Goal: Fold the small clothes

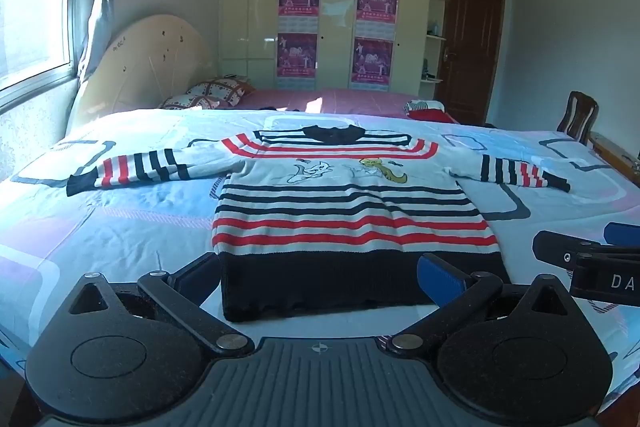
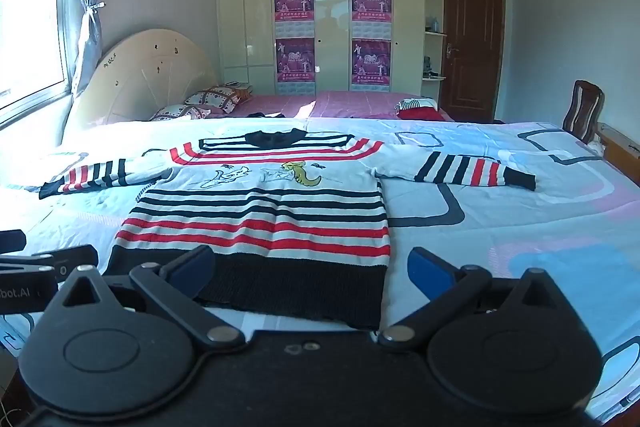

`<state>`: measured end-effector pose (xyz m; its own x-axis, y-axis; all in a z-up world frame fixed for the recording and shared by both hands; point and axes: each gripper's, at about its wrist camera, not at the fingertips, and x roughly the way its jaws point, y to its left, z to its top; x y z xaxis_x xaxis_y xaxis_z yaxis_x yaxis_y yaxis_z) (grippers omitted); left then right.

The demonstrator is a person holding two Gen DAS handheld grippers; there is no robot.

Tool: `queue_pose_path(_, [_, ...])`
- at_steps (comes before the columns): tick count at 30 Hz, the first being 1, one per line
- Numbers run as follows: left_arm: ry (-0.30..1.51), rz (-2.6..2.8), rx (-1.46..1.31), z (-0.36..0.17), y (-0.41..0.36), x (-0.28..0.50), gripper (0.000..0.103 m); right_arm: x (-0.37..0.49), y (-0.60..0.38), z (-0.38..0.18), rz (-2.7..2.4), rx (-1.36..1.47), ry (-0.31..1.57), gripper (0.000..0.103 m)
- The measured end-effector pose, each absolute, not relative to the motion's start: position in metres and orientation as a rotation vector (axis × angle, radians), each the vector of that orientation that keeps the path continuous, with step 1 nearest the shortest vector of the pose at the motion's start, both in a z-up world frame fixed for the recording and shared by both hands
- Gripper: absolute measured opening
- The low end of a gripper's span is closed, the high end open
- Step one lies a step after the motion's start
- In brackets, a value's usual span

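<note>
A small striped sweater (image 1: 352, 211) lies flat on the bed, front up, both sleeves spread sideways; it has white, navy and red stripes, a dark hem and cartoon animals on the chest. It also shows in the right wrist view (image 2: 260, 215). My left gripper (image 1: 320, 279) is open and empty, its fingers either side of the dark hem at the near edge. My right gripper (image 2: 312, 273) is open and empty, near the hem's right corner. The right gripper also shows in the left wrist view (image 1: 588, 259); the left gripper shows in the right wrist view (image 2: 36, 267).
The bed has a pale blue patterned cover (image 1: 120, 227). Behind it stands a second bed with a pink sheet (image 1: 352, 99), pillows (image 1: 216, 91) and a folded striped and red garment (image 1: 424, 107). A wooden chair (image 1: 578, 115) stands at right.
</note>
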<state>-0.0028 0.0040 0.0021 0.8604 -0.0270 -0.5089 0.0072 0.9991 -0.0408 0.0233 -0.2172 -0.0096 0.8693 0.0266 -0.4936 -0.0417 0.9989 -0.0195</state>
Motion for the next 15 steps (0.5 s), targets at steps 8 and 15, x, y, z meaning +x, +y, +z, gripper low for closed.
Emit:
queue_pose_path(8, [0.542,-0.010,-0.033,0.0017,-0.0045,-0.0023,0.103,0.0218,-0.2202,-0.0094,0.032,-0.027,0.512,0.103])
queue_pose_path(15, [0.536,-0.007,-0.033,0.0028,-0.0043,-0.0026,0.103,0.0176,-0.2206,-0.0052,0.032,-0.029,0.511,0.103])
